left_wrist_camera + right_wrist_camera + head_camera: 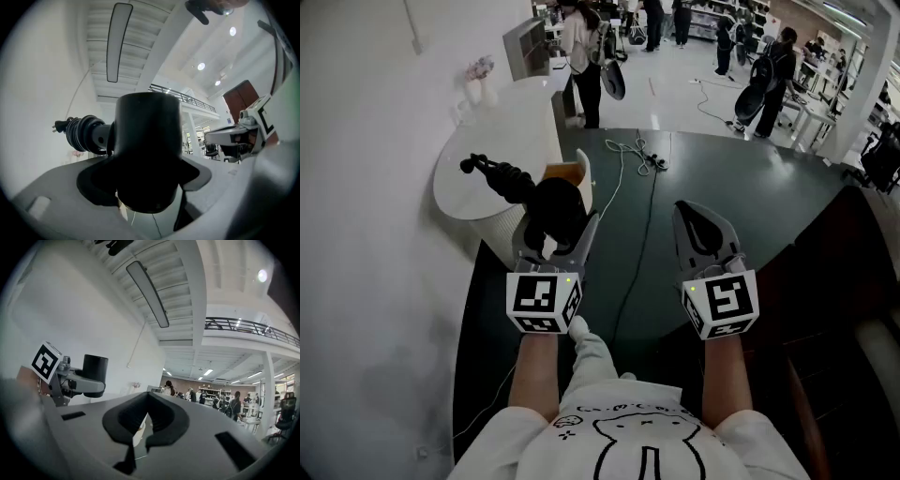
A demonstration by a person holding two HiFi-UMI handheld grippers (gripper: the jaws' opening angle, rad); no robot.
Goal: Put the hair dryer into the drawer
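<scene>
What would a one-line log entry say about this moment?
left gripper: shut on dryer | right gripper: shut, empty | dryer: held in the air, cord coiled

The left gripper (559, 227) hides the near end of the hair dryer (546, 202). The dryer covers most of a brown box (563, 172) just beyond it. Whether this box is the drawer cannot be told.
</scene>
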